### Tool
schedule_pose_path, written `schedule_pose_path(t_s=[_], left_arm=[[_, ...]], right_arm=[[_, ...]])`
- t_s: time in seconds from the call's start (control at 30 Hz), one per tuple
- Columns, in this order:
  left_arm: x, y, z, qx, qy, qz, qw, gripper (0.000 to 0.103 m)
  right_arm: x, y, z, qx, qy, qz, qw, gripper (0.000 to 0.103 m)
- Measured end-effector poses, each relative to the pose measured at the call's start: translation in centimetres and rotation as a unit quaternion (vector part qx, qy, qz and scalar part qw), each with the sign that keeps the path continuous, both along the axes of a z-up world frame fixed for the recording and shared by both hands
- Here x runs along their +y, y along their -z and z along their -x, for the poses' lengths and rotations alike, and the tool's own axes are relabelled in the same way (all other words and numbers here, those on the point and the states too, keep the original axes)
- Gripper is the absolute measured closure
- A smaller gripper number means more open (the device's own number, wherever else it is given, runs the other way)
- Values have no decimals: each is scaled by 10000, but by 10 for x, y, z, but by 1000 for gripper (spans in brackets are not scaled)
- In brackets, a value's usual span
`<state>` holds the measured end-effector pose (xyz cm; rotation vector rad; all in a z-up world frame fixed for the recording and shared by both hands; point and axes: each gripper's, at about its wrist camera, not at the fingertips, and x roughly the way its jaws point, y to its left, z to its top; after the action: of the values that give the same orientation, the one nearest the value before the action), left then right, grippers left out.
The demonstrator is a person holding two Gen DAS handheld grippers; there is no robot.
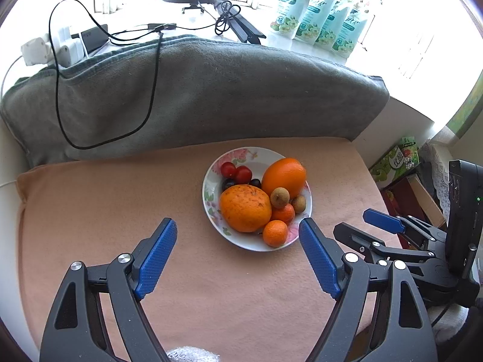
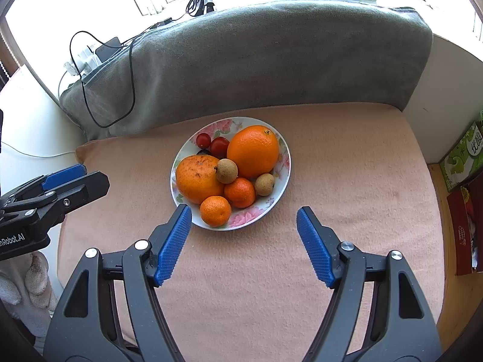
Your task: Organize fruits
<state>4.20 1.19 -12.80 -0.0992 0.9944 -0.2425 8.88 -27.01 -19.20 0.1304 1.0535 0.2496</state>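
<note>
Your left gripper point(image 1: 238, 233) hangs over the peach blanket point(image 1: 120, 211) with its jaws spread wide and nothing between them; its right blue pad sits just below the lower right rim of the floral plate point(image 1: 208, 181) in the left wrist view. Your right gripper point(image 2: 244, 221) is just as wide and empty, its left pad overlapping the plate's lower left rim in the right wrist view. The plate lies at centre frame in both views and carries all the fruit: a smooth orange point(image 2: 253, 150) toward the upper right, a speckled orange point(image 2: 197, 178) at left, two mandarins point(image 2: 215, 211) along the lower edge, two brown longans point(image 2: 227, 171), two cherry tomatoes point(image 2: 219, 147) at the upper left, and dark grapes point(image 1: 229, 184) tucked behind the speckled orange. A grey blanket point(image 1: 211, 90) rises behind the plate, with a black cable point(image 1: 59, 90) looping over its left side.
</note>
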Motion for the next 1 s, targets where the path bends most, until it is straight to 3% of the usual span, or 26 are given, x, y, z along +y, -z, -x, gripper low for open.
schedule_pose_path(t_s=[1.0], left_arm=[[-1, -4, 11, -38, -43, -33, 10000, 20]], right_arm=[[-2, 0, 8, -2, -20, 13, 10000, 28]])
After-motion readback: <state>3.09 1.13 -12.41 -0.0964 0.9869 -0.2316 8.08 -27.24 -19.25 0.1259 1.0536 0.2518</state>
